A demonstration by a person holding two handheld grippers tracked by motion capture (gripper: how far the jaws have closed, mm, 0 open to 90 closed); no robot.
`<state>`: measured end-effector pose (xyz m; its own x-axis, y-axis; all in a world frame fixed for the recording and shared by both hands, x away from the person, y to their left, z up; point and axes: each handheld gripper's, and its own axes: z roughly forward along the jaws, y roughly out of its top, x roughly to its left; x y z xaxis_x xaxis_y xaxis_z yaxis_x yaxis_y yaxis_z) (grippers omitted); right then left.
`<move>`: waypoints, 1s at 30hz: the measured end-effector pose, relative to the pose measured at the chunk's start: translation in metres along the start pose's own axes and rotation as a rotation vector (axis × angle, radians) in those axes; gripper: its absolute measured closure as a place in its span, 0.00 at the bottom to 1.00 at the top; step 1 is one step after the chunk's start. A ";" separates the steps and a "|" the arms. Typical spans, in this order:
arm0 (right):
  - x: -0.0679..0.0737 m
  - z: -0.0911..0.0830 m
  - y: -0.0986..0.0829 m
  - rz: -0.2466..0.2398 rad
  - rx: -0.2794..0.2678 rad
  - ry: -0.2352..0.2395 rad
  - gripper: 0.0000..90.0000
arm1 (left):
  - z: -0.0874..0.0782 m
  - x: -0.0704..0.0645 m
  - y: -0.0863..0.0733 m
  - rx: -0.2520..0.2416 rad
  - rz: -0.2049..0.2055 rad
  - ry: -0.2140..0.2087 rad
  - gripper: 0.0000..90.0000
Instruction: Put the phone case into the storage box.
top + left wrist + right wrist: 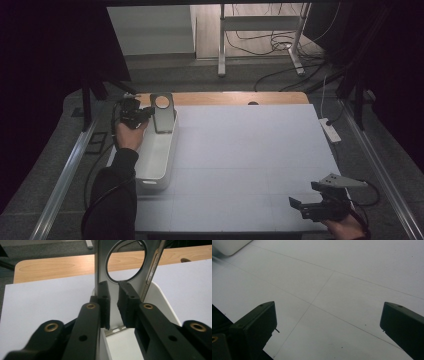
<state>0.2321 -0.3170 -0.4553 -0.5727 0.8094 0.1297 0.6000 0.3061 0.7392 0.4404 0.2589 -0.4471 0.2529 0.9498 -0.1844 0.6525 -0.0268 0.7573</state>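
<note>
Metal plate (pixel 163 114) with a round hole near its top stands upright at the far end of the white bin (pixel 156 165), its long axis vertical and the holed end up, leaning slightly against the bin's far wall; no writing can be read on it; the left gripper (pixel 113 302) has its jaws closed to a narrow gap on the plate's lower edge; the right gripper (pixel 306 205) hovers over the white table (pixel 250 150) near its front right corner, jaws wide apart and empty.
</note>
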 end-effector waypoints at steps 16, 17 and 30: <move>0.000 0.000 0.000 0.001 0.002 -0.001 0.01 | -0.011 0.005 -0.003 -0.010 -0.037 -0.057 0.62; 0.000 0.000 0.000 0.001 0.002 -0.001 0.01 | -0.012 0.006 -0.003 -0.013 -0.037 -0.062 0.59; 0.000 0.001 0.000 0.000 0.007 0.000 0.02 | -0.017 0.002 -0.009 0.021 -0.008 -0.112 0.38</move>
<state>0.2328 -0.3166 -0.4557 -0.5725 0.8095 0.1300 0.6043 0.3095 0.7341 0.4224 0.2661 -0.4434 0.3253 0.9092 -0.2597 0.6691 -0.0272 0.7427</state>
